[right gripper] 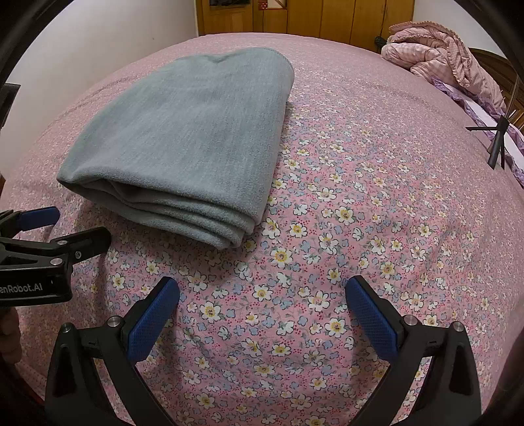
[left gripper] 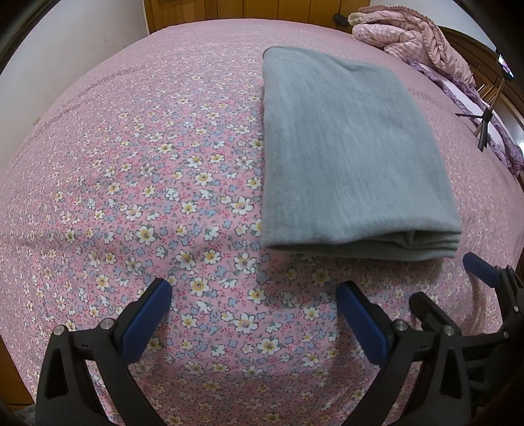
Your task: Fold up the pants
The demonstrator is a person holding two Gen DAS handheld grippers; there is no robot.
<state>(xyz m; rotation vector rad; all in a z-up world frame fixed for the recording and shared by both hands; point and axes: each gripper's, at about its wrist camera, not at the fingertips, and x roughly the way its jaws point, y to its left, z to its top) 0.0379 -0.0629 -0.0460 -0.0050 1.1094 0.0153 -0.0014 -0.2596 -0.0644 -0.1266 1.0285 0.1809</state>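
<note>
The pants (left gripper: 347, 147), grey and fleecy, lie folded into a flat rectangular stack on the bedsheet (left gripper: 147, 196). In the left wrist view they fill the upper right of centre; in the right wrist view they (right gripper: 186, 141) sit in the upper left. The near edge shows several stacked layers with the fold rounded at one corner, so the folding appears complete or nearly so, and the stack rests where it can be left undisturbed.

The left gripper (left gripper: 253, 303) is at the bottom of its own view, jaws spread wide with only floral sheet between the blue pads (left gripper: 147, 324); it holds nothing. The right gripper (right gripper: 262, 309) stands likewise at the bottom of its view, jaws wide apart and empty. Both sit short of the stack's near edge, clear of the cloth, which suits a release and withdrawal rather than a fresh grasp. Each gripper also shows at the other's frame edge: the right at lower right (left gripper: 484, 272), the left at the left edge (right gripper: 49, 229).

Writing: white lettering on the left gripper's body, cut off by the frame, reads "enRobot.AI" (right gripper: 21, 288). No label is legible on the pants.

Beyond: a pink quilt (right gripper: 439, 52) bunched at upper right, a black tripod (right gripper: 497, 141) at the right edge, and wooden panels (right gripper: 311, 16) along the top.
</note>
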